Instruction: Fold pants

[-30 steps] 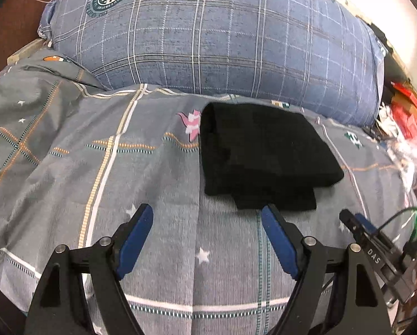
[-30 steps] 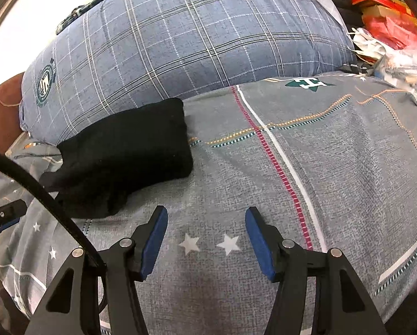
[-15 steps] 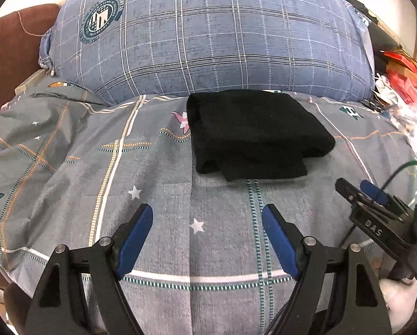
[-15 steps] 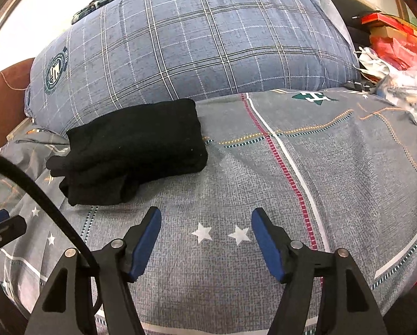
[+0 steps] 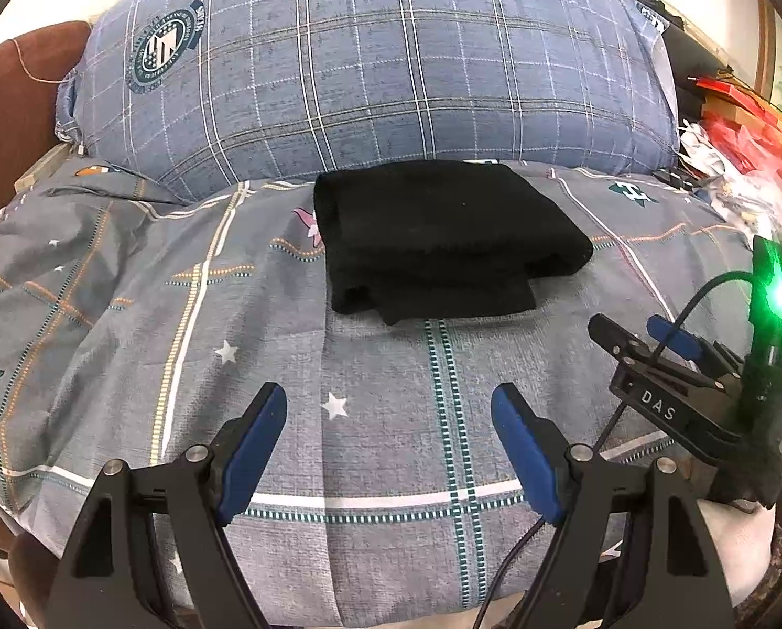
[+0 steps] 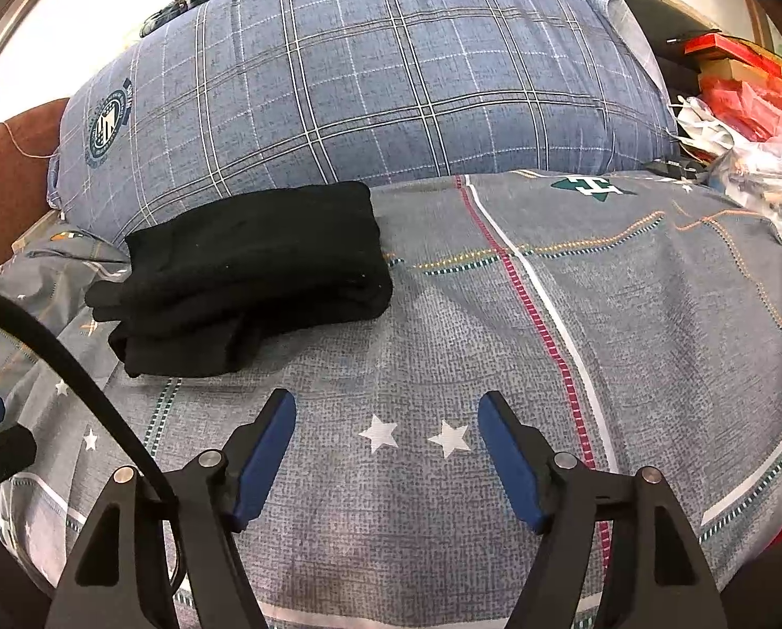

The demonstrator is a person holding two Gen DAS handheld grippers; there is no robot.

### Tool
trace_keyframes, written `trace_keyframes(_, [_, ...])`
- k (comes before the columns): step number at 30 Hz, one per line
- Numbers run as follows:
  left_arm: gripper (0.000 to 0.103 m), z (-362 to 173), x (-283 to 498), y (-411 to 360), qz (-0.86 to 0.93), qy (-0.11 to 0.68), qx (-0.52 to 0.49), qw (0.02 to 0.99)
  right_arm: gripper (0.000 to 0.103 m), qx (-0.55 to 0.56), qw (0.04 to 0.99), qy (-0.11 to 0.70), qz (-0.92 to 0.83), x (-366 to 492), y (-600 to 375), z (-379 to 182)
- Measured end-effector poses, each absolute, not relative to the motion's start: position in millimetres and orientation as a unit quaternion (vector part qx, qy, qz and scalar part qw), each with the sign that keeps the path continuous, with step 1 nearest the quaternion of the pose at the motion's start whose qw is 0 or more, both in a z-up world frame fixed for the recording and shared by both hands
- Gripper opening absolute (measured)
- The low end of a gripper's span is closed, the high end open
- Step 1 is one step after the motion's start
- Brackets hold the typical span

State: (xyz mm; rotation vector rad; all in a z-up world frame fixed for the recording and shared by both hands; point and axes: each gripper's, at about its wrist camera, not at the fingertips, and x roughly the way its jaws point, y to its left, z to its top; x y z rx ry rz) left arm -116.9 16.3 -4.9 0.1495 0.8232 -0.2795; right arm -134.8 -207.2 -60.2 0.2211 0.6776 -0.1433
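Observation:
The black pants (image 5: pixel 438 238) lie folded into a thick rectangular bundle on the grey patterned bedspread (image 5: pixel 129 304), right in front of a big blue plaid pillow (image 5: pixel 370 63). My left gripper (image 5: pixel 388 403) hovers over the bedspread short of the bundle, open, nothing between its blue pads. In the right wrist view the same pants (image 6: pixel 249 272) sit at the upper left of my right gripper (image 6: pixel 386 409), whose jaws are opening with only bedspread (image 6: pixel 653 314) beneath them. The right gripper (image 5: pixel 648 335) also shows at the right edge of the left wrist view.
The blue plaid pillow (image 6: pixel 370 78) blocks the far side. Red boxes and plastic bags (image 6: pixel 747 120) pile up at the right. A brown headboard (image 5: pixel 8 105) stands at the left. A black cable (image 6: pixel 71 377) crosses the left of the right wrist view.
The left gripper has drawn back from the pants and rolled, so the bundle sits farther up and centred. The right gripper's jaws have spread wider. The pants have not moved.

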Motion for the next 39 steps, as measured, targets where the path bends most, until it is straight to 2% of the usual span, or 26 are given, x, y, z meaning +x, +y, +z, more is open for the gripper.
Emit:
trace_keyframes(13, [0.08,-24,-108,14,-0.152,0.432,0.056,0.887,0.08,0.115,0.93,0.342,-0.066,-129,-208,-68])
trace_keyframes(19, [0.08,-15,-72,54,-0.163,0.438,-0.032,0.884,0.08,0.123,0.936,0.324,-0.062,-135,-211,-54])
trace_keyframes(22, [0.08,-9,-40,74,-0.173,0.451,-0.081,0.872,0.085,0.145,0.94,0.305,-0.048,-131,-221,-35])
trace_keyframes(29, [0.08,-19,36,68,-0.22,0.484,-0.137,0.836,0.087,0.216,0.915,0.338,0.031,-43,-259,-12])
trace_keyframes(37, [0.08,-59,91,46,-0.259,0.535,-0.168,0.787,0.087,0.278,0.868,0.401,0.092,36,-269,-52])
trace_keyframes(39, [0.086,-61,97,42,-0.269,0.535,-0.173,0.782,0.087,0.289,0.863,0.401,0.108,41,-268,-61])
